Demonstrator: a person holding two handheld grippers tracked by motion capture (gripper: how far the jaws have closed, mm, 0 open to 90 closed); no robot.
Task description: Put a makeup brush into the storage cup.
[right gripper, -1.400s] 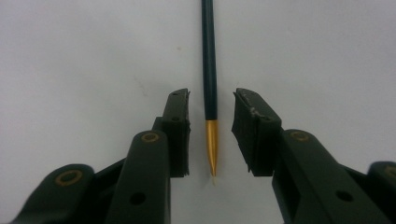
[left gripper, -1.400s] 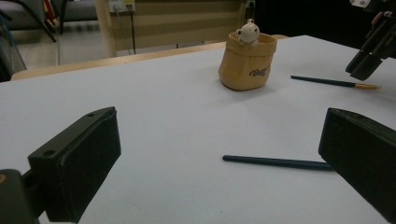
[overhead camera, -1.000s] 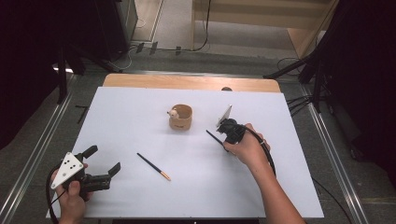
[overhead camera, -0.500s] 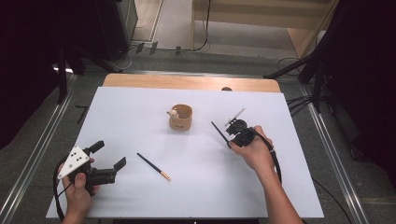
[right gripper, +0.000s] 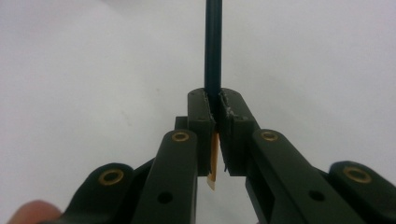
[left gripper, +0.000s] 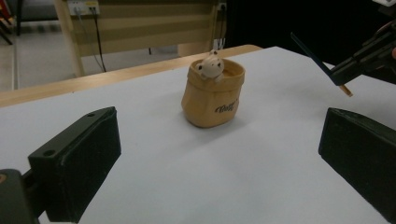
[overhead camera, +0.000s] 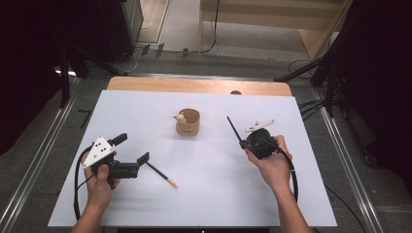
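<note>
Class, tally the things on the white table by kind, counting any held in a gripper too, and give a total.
Pencils: 2, one lying on the table, one clamped in the right gripper
Pots: 1, tan, with a small animal figure at its rim
Total: 3

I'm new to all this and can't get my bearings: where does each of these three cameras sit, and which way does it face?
High view: sits above the person's side, looks forward and down on the white table; both forearms, left gripper, right gripper.
Left gripper view: rides the left gripper, looks level across the table at the tan pen holder; its own wide-open jaws.
Right gripper view: rides the right gripper, looks along the dark pencil clamped in its jaws.
Shared: the high and left gripper views both show the pen holder and the held pencil.
</note>
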